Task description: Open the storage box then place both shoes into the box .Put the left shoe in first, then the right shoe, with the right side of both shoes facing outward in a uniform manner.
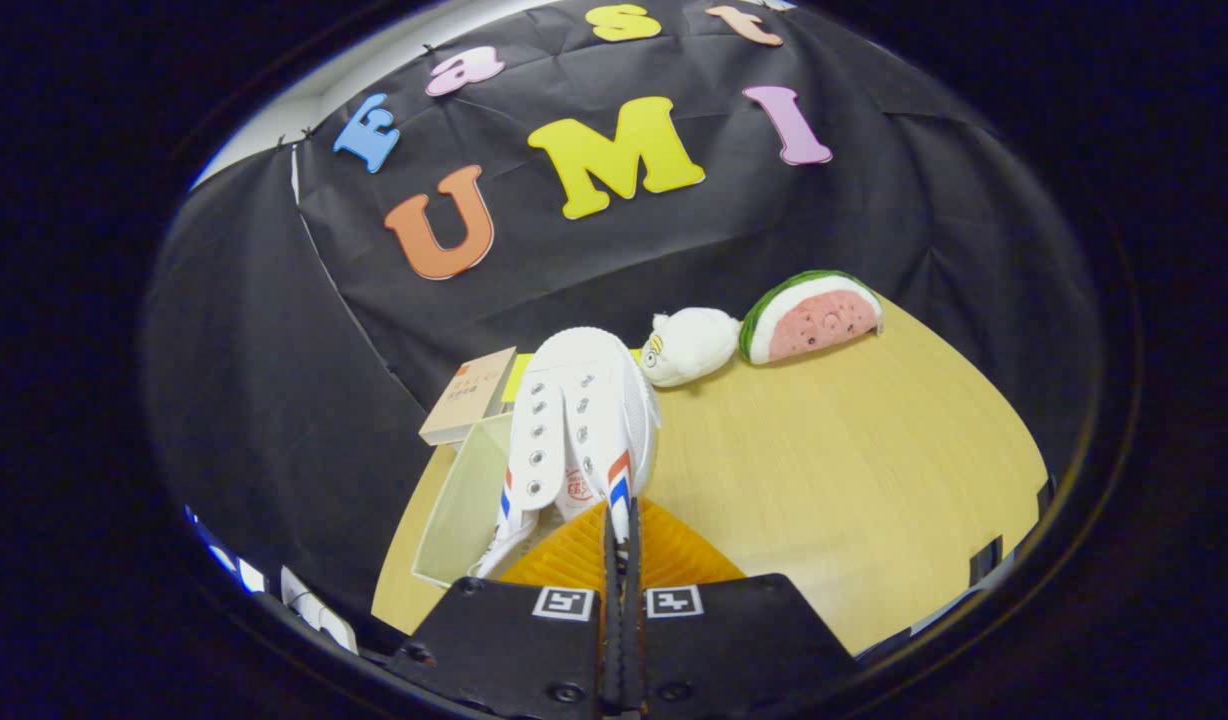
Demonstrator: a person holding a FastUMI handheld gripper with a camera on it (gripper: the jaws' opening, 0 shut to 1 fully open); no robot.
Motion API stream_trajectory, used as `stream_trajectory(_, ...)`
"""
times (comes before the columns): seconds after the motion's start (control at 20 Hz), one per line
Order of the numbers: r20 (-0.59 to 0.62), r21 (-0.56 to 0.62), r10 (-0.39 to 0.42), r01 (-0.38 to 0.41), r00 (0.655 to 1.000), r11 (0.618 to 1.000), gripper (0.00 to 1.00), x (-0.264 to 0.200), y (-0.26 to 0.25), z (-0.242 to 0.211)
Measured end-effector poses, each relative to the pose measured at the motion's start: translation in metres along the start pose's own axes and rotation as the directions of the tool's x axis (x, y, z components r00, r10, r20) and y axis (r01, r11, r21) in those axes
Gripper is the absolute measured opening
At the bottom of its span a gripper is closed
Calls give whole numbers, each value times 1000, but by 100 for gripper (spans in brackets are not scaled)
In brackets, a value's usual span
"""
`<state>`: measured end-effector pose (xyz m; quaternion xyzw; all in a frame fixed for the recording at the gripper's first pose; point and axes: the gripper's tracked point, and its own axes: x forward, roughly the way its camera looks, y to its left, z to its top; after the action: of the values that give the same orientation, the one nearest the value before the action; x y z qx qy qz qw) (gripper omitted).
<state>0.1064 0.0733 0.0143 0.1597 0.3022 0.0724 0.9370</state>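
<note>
A white lace-up shoe with red and blue stripes hangs just ahead of my fingers, toe pointing away, lifted above the table. My gripper is shut on the shoe's collar edge, both fingers pressed close together on it. Left of the shoe lies a pale translucent storage box on the wooden table, its inside showing. Whether this is the left or right shoe I cannot tell.
A tan book or carton lies beyond the box. A white plush toy and a watermelon-slice plush rest at the table's far side. A ribbed orange surface sits under the fingers.
</note>
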Motion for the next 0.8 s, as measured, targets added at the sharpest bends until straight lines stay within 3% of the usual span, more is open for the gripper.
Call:
stream_trajectory(0.5, -44, -28, 16, -17, 999, 999, 5, 69, 48, -14)
stream_trajectory(0.8, -89, -36, -59, 56, 994, 998, 5, 112, 40, -37)
